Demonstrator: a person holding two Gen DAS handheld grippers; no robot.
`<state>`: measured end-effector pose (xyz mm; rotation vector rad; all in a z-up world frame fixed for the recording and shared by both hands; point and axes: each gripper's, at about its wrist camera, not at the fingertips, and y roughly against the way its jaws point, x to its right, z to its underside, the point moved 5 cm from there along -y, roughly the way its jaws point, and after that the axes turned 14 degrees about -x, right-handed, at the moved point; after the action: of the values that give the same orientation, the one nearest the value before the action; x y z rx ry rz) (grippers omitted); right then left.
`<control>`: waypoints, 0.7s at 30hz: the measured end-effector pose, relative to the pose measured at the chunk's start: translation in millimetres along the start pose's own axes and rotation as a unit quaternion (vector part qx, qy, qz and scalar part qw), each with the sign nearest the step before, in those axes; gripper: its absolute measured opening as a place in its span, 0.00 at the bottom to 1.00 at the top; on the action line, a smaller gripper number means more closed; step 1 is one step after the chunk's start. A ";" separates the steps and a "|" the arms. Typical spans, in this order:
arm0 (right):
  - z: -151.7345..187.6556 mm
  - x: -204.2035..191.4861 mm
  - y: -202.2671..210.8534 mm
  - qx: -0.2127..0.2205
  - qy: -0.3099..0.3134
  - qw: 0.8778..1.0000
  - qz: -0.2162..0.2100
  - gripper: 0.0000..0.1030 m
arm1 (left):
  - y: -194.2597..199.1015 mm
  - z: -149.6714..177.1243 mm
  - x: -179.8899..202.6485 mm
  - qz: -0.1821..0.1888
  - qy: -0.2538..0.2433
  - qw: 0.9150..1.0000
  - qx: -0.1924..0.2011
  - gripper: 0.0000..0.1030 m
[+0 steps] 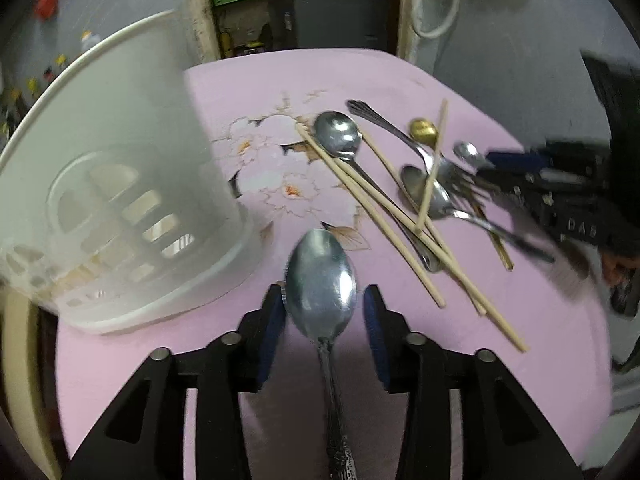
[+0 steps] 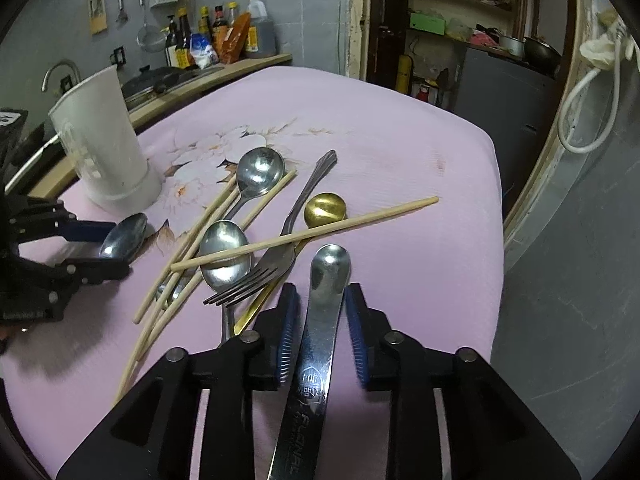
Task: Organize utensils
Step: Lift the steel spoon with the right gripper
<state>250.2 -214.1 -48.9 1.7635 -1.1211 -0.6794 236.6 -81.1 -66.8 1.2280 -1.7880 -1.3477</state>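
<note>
Left gripper [image 1: 324,304] is sitting open around a spoon [image 1: 320,276], pads clear of the bowl, just right of the white holder [image 1: 120,200]. Right gripper [image 2: 322,300] is straddling a flat-handled spoon [image 2: 326,280], pads not touching, farther right of the holder, beside the fork [image 2: 256,276] and chopsticks [image 2: 304,232] pile on the pink cloth [image 2: 400,140].

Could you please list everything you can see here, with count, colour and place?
holder: one, white, upright at the cloth's left
silver spoons: four; two in the pile, one between each pair of fingers
gold spoon: one, in the pile under a chopstick
fork: one, silver, in the pile
chopsticks: at least four, pale wood, crossed through the pile
cloth: one, pink with flowers, under everything
bottles: several, dark, on the back counter
left fingers: black, blue pads, around a spoon bowl
right fingers: black, blue pads, around a spoon handle
</note>
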 end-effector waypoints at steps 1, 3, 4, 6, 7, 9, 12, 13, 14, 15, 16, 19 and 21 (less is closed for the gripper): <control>-0.9 -1.3 -1.2 -0.003 0.005 1.000 0.003 0.28 | -0.8 0.1 2.8 -0.008 -0.006 1.000 -0.001 0.41; -3.1 -3.1 -3.5 -0.006 0.011 1.000 0.009 0.29 | -2.0 -1.3 10.0 -0.033 -0.020 0.999 -0.002 0.42; -3.6 -3.3 -4.6 -0.008 0.012 1.000 0.010 0.29 | -2.1 -2.0 10.7 -0.034 -0.021 0.999 -0.002 0.42; -3.5 -3.0 -5.3 -0.010 0.015 1.000 0.009 0.28 | -2.3 -3.6 8.9 -0.023 -0.014 1.000 -0.004 0.42; -2.7 -2.9 -5.2 -0.012 0.016 1.000 0.008 0.28 | -2.6 -4.4 7.8 -0.017 -0.012 1.000 -0.005 0.42; -0.2 -3.5 -3.8 -0.018 0.022 1.000 0.010 0.28 | -3.8 -2.8 4.9 -0.012 -0.013 1.000 -0.006 0.42; 3.8 -5.9 -2.6 -0.030 0.035 0.999 0.016 0.28 | -4.6 -2.7 5.3 -0.020 -0.023 1.000 -0.002 0.41; 4.4 -6.2 -2.9 -0.032 0.036 0.999 0.016 0.28 | -4.6 -3.0 6.2 -0.021 -0.027 0.999 -0.001 0.39; 4.5 -5.5 -3.2 -0.033 0.036 0.999 0.013 0.28 | -5.0 -4.0 5.5 -0.022 -0.028 0.999 0.000 0.34; 4.2 -4.7 -3.7 -0.035 0.036 0.999 0.010 0.28 | -6.8 -6.5 5.1 -0.025 -0.028 0.999 0.002 0.31; 4.2 -4.4 -3.7 -0.037 0.039 0.999 0.009 0.27 | -7.3 -6.5 4.8 -0.026 -0.028 0.999 0.003 0.31; 3.0 -5.4 -3.8 -0.045 0.047 0.998 0.009 0.25 | -8.9 -7.8 3.8 -0.021 -0.024 0.999 0.008 0.30; 1.9 -6.7 -3.5 -0.048 0.053 0.997 0.009 0.23 | -8.3 -7.6 2.2 -0.015 -0.018 1.000 0.013 0.30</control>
<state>247.2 -208.2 -53.1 1.6855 -1.0149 -0.6111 244.8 -86.8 -72.4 1.2567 -1.8248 -1.3759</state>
